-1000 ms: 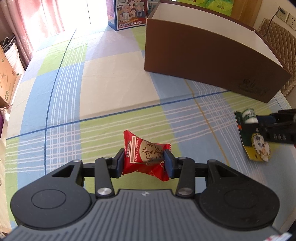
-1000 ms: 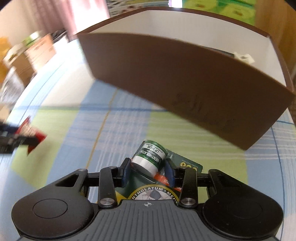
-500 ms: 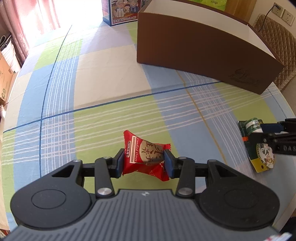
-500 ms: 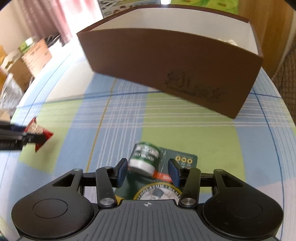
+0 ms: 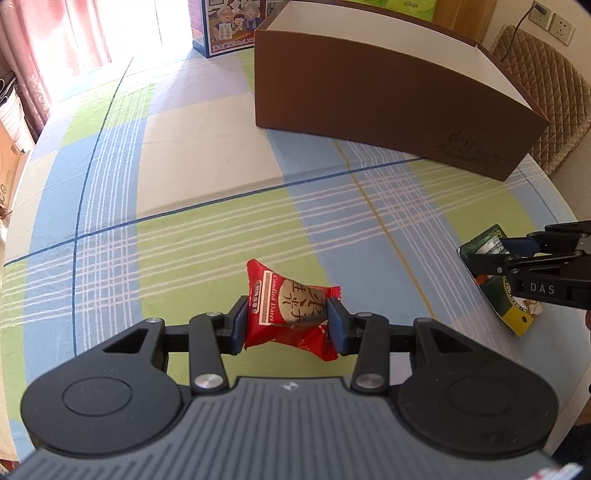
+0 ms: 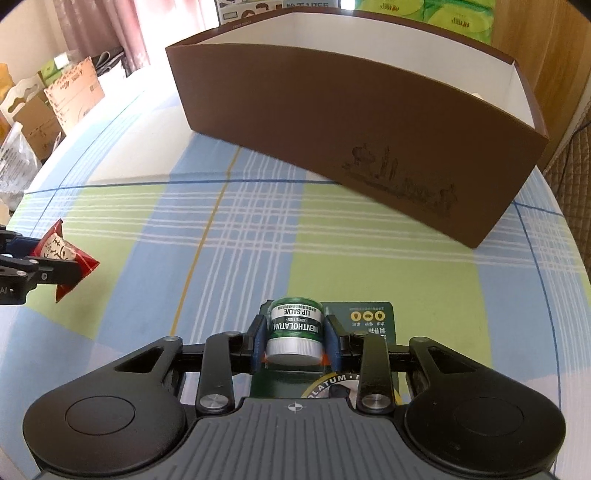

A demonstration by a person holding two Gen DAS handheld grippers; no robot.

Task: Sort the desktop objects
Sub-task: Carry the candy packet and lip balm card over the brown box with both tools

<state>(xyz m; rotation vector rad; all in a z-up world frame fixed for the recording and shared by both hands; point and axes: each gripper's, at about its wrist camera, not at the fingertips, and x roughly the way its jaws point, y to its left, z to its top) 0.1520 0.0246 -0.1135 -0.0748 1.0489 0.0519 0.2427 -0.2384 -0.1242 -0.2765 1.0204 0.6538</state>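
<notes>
Snack packet (image 5: 291, 314), light and crinkly, is pinched mid-body by the left hand-held gripper (image 5: 286, 323). Lip salve pack (image 6: 295, 332), stiff, sits clamped in the right hand-held gripper (image 6: 294, 341) near the bench's right edge.

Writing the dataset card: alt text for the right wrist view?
The right gripper is shut on a green lip salve pack above a plaid tablecloth. An open brown box stands ahead; at far left, the left gripper holds a red snack packet.

Quilted chair (image 5: 543, 85) — wall sockets (image 5: 554, 20).

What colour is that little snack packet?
Red, with a pale label: the snack packet shows best in the left wrist view.
</notes>
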